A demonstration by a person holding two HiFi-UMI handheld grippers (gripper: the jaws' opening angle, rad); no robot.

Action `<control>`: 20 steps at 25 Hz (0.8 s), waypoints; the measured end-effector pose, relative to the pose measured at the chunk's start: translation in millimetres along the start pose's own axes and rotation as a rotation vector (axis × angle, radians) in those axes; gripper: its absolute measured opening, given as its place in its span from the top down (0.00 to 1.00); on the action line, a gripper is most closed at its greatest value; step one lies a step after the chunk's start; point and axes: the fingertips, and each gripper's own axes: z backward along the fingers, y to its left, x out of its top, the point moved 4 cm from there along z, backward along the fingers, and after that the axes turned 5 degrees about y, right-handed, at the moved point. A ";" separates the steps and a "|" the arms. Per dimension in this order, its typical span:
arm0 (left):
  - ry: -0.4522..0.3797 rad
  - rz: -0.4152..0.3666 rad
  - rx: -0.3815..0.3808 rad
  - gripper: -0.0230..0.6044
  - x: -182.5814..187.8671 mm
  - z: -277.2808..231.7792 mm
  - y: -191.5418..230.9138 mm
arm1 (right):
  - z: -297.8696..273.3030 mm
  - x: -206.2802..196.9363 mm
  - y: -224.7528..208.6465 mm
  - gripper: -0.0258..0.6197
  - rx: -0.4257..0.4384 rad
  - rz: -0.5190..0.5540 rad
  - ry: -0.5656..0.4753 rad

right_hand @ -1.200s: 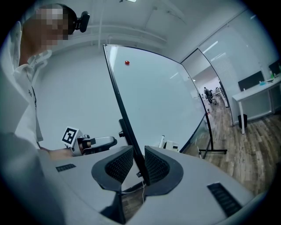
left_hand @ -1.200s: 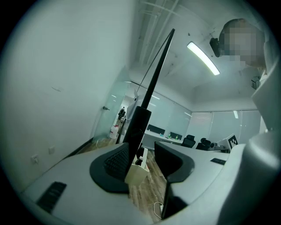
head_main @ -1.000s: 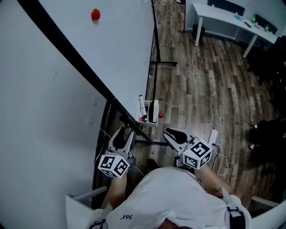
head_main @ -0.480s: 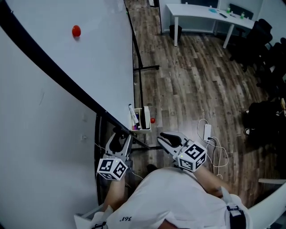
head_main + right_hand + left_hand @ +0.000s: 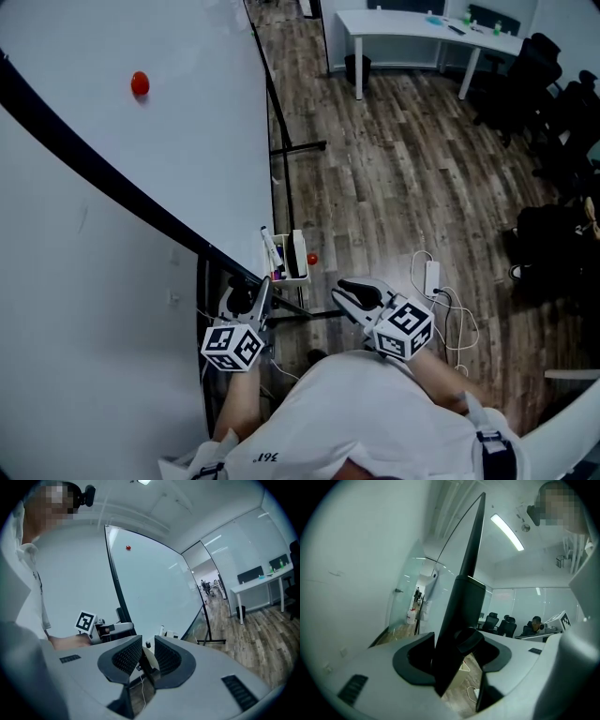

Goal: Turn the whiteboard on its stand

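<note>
The whiteboard fills the left of the head view, tilted, with a black frame bar running slantwise across it and a red magnet high up. At its low corner hangs a marker tray. My left gripper sits at that bar. In the left gripper view the bar passes between the jaws of this gripper, which have just been opening and stand wide, so it is open. My right gripper hovers to the right of the tray, apart from the board, with a narrow empty gap.
The stand's black foot lies on the wooden floor beyond the tray. A power strip with white cables lies right of my right gripper. A white desk, black chairs and a black bag stand further right.
The board's edge and the tray sit further left in the head view than before. My left gripper has drawn slightly back towards me along the bar. The right gripper has hardly moved.
</note>
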 end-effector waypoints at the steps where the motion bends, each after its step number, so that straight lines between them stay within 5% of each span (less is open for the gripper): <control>1: 0.006 0.003 -0.001 0.57 0.2 -2.9 0.5 | 0.6 0.8 -1.8 0.83 -0.004 -0.001 0.000; 20: 0.026 -0.092 -0.034 0.61 -3.8 -19.4 4.5 | -0.7 -6.4 -6.4 0.83 -0.018 0.002 0.002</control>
